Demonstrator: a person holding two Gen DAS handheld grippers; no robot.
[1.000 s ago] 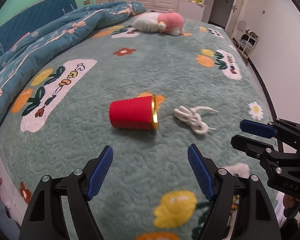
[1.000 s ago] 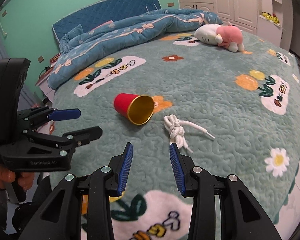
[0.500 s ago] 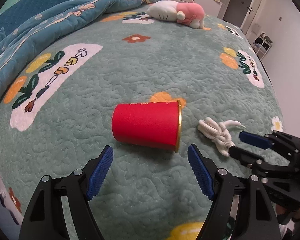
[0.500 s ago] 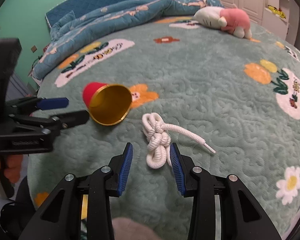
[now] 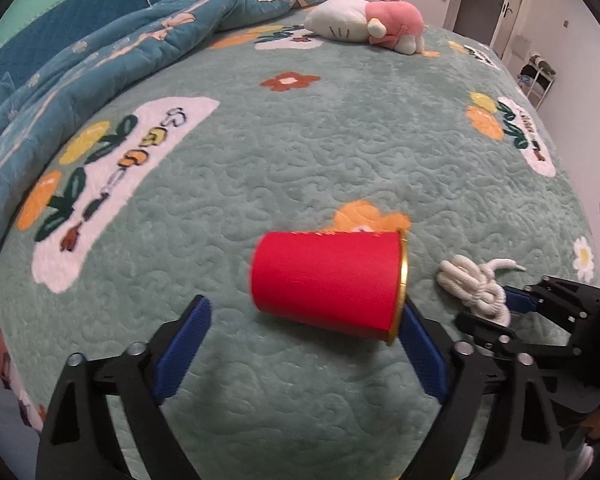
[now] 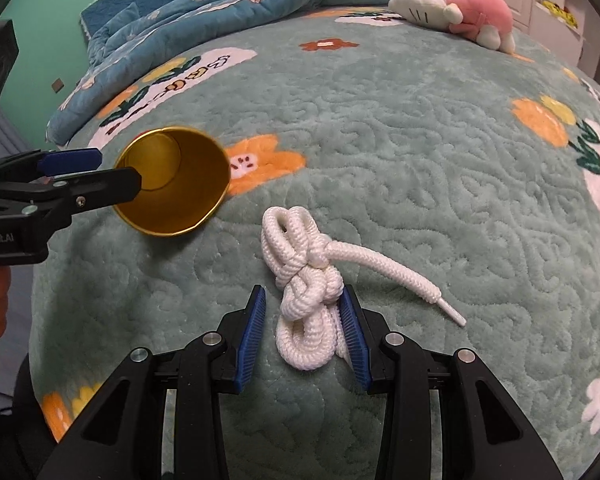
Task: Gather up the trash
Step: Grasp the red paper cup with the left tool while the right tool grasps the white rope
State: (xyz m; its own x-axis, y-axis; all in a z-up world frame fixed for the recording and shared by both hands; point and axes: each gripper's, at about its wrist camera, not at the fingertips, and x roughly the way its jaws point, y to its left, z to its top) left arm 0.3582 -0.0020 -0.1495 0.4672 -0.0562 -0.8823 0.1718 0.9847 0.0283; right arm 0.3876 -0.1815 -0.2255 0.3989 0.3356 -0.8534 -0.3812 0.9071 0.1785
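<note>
Red cup (image 5: 326, 280) lies sideways between the spread left claw (image 5: 300, 344) — gold inside (image 6: 172, 192) shows only rightward, where right claw (image 6: 302, 324) gapes round white rope (image 6: 306, 280).

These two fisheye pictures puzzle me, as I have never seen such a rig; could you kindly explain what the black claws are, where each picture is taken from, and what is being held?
No robot arm is involved: a person holds a two-finger gripper in each hand, each with a camera looking along its fingers. One picture is from the left gripper, the other from the right gripper. Both are over a green quilted bedspread. On it lie a red cup on its side, a knotted white rope, and farther back a plush toy. The left gripper is open around the cup, the right open around the rope; neither is gripped yet.
</note>
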